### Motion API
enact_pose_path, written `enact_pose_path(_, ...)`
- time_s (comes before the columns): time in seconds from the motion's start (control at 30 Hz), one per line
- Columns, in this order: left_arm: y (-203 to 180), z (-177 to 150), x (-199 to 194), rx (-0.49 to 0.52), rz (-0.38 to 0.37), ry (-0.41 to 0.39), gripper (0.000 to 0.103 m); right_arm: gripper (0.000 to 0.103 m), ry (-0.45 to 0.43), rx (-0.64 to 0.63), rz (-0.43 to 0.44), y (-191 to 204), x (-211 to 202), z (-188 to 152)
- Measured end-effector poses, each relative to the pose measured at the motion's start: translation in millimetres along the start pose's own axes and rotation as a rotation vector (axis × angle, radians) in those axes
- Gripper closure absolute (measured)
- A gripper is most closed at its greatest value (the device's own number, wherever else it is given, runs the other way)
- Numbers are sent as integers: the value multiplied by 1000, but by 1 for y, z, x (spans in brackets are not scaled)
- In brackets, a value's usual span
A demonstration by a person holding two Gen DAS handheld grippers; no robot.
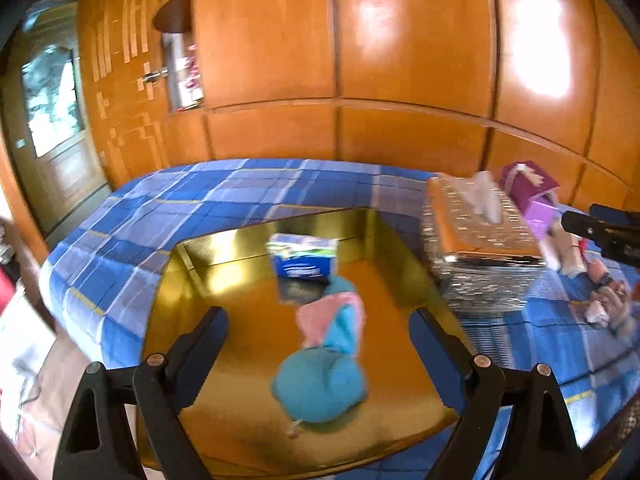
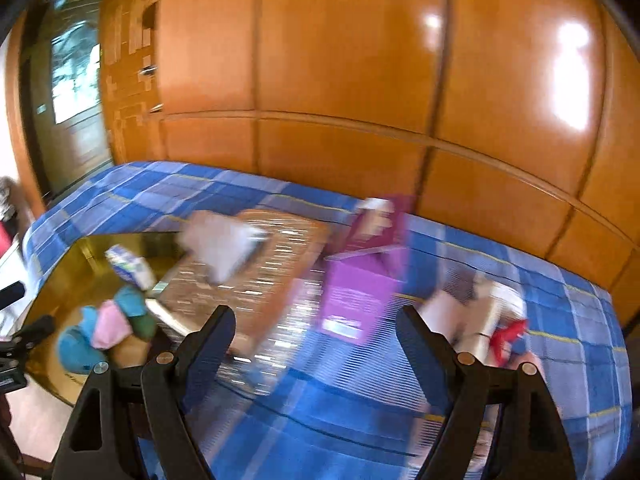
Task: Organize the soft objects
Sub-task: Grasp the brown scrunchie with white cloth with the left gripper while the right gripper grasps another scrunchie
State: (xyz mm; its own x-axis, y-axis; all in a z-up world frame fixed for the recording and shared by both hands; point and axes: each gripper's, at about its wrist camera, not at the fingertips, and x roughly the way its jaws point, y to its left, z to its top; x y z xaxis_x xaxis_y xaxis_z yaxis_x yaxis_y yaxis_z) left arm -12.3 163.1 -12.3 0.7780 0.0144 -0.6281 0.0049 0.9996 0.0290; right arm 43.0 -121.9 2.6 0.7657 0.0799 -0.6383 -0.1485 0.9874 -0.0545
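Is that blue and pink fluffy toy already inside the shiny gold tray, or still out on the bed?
Inside. The plush toy lies on the gold tray's floor, within its walls, near a small blue box.

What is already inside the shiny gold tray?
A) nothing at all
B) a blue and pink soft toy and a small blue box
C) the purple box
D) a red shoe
B: the blue and pink soft toy and the small blue box sit inside the gold tray; the purple box is outside it on the bed.
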Motion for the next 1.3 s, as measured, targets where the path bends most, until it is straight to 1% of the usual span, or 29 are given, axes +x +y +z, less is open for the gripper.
enact_pose_path(0.13,-22,6,-7,56,-72,-17,11,19,4,108,-73,-58,-11,-7)
enact_pose_path(0.3,-61,17,-9,150,-182,-11,11,19,19,297,-173,-139,-29,-25)
enact_pose_path(0.4,-89,24,-10,224,-264,-2,12,19,32,408,-229,-183,-39,-41)
enact_pose_path(0.47,-110,29,-9,280,-315,2,14,19,40,466,-247,-205,-42,-50)
enact_pose_path(0.57,-151,33,-9,389,-420,-1,15,19,53,573,-257,-233,-44,-67)
enact_pose_path(0.63,-180,34,-6,461,-462,-1,15,19,66,627,-246,-242,-42,-78)
enact_pose_path(0.7,-210,32,-1,533,-524,-3,15,19,68,704,-195,-252,-38,-85)
enact_pose_path(0.8,-250,26,11,614,-588,20,15,19,59,793,-137,-262,-36,-95)
enact_pose_path(0.87,-274,22,20,646,-626,46,15,19,64,832,-129,-265,-34,-100)
enact_pose_path(0.93,-300,17,30,672,-655,75,15,19,24,847,-115,-266,-39,-101)
enact_pose_path(1.0,-322,12,38,690,-688,104,16,19,21,863,-102,-267,-39,-102)
enact_pose_path(1.1,-354,2,48,748,-715,106,20,19,2,879,-76,-269,-40,-104)
enact_pose_path(1.2,-380,-7,60,786,-746,144,23,22,-9,895,-58,-271,-40,-105)
enact_pose_path(1.27,-395,-14,67,821,-745,157,23,23,-7,904,-51,-273,-38,-106)
enact_pose_path(1.3,-402,-18,73,829,-743,172,24,23,-7,910,-47,-274,-38,-107)
